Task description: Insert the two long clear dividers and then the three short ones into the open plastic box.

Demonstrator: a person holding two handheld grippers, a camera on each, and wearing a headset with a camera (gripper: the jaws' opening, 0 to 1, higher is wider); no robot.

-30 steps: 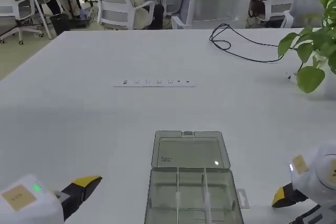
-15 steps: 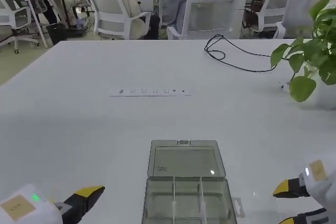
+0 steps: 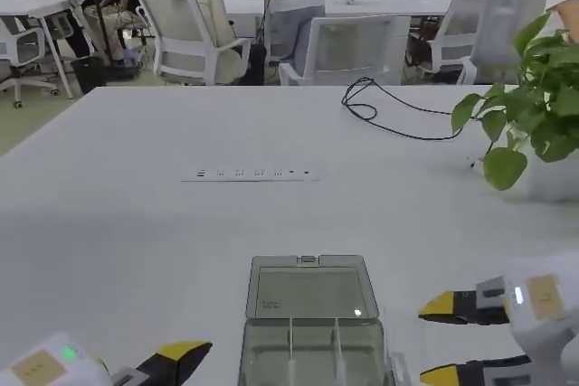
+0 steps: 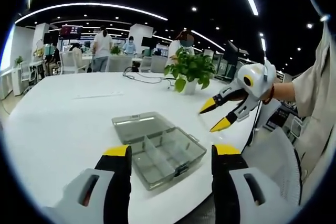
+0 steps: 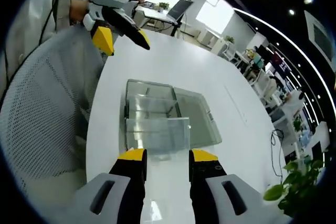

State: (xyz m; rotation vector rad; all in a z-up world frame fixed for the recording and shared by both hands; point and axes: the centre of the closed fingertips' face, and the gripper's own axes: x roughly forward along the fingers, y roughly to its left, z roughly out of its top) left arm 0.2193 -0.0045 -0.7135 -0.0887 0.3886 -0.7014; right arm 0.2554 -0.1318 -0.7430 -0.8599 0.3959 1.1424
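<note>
the box [image 3: 310, 291] sits open at the bottom middle, two dividers [image 3: 291, 346] already in. left tongs [image 4: 171, 150] and right tongs [image 5: 168, 155] wait at the lower corners, both spread, holding nothing.

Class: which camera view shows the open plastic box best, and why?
The left gripper view: the whole open plastic box sits mid-frame, lid laid back and compartments clear. The head view cuts off the box's near end at the bottom edge. The right gripper view has it whole but skewed, its clear walls overlapping.
</note>
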